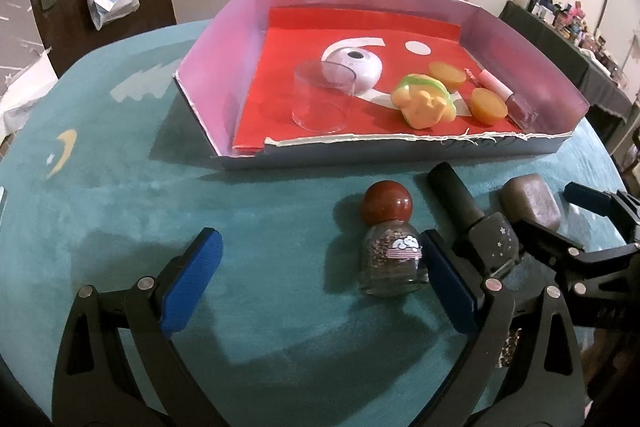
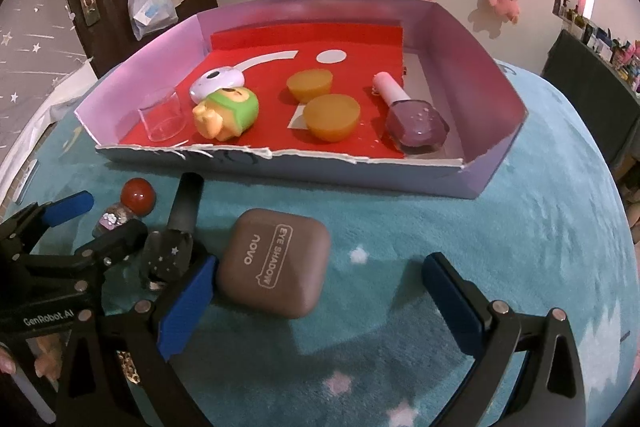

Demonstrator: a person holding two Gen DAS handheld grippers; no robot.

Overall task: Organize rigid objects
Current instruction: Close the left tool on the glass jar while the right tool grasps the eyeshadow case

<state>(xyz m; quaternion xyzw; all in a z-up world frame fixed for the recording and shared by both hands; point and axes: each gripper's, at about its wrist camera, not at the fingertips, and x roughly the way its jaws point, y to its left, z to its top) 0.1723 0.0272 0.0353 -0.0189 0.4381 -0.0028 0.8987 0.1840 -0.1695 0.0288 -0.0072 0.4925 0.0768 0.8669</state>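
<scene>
Left wrist view: the left tool [image 1: 320,283] is spread wide on the teal worktop [image 1: 120,211], holding nothing, with the red-capped glitter bottle [image 1: 390,247] lying against its right finger, the black-capped polish bottle [image 1: 476,223] just beyond, and the torn near wall of the cardboard tray [image 1: 400,151] ahead. Right wrist view: the right tool [image 2: 320,293] is likewise wide and empty, its left finger touching the brown eyeshadow case [image 2: 274,263], with bare worktop to the right; the tray holds a pink polish bottle [image 2: 412,121], two orange cups [image 2: 330,117], a green-and-yellow toy [image 2: 226,113] and a clear cup [image 2: 164,119].
</scene>
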